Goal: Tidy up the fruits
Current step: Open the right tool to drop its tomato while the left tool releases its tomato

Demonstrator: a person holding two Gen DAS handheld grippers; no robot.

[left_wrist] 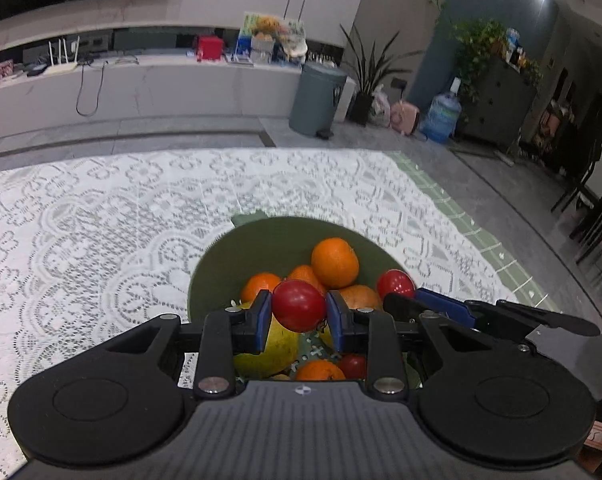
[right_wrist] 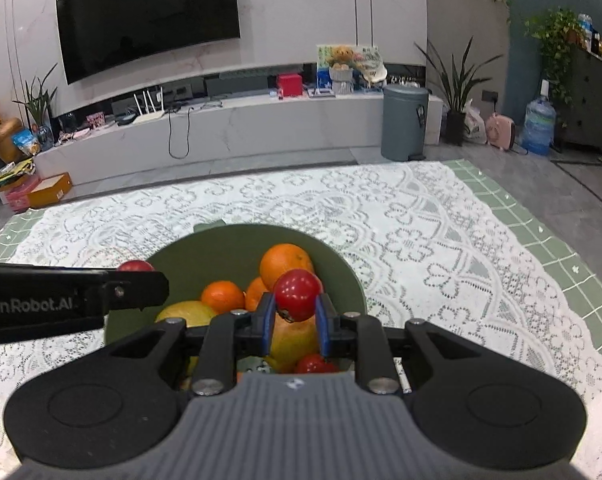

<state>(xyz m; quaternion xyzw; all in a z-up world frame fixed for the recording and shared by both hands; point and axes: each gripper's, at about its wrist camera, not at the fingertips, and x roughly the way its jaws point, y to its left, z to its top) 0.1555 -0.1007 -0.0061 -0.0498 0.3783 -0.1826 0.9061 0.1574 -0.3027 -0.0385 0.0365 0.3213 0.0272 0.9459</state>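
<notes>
1. The left gripper (left_wrist: 299, 316) was closed on a glossy round red fruit (left_wrist: 299, 305), its blue pads pressed against both sides, held above the dark green round bowl (left_wrist: 269, 236).
2. The right gripper (right_wrist: 295, 320) likewise clamped a second shiny red round fruit (right_wrist: 297, 289) between its blue fingers (right_wrist: 267, 320), also above the bowl (right_wrist: 221, 244).
3. Much of the bowl's contents was hidden: the grippers' black bodies covered its near half in both views, so only parts of a large yellow-green fruit (left_wrist: 277, 350), a small orange at the bottom edge (left_wrist: 320, 370) and another red fruit (left_wrist: 353, 364) showed.
4. A big round orange (left_wrist: 335, 263) sat highest at the back of the pile, fully visible; smaller oranges (left_wrist: 259, 285) beside it were partly covered.
5. In the right wrist view the left gripper's black arm crossed the left side, and the red fruit it held (right_wrist: 136, 266) showed only as a sliver above it.
6. The bowl stood on a white lace tablecloth (left_wrist: 101, 220) over a green checked cloth (right_wrist: 549, 240), whose border showed toward the right edge. The lace beyond and to both sides of the bowl lay bare.
</notes>
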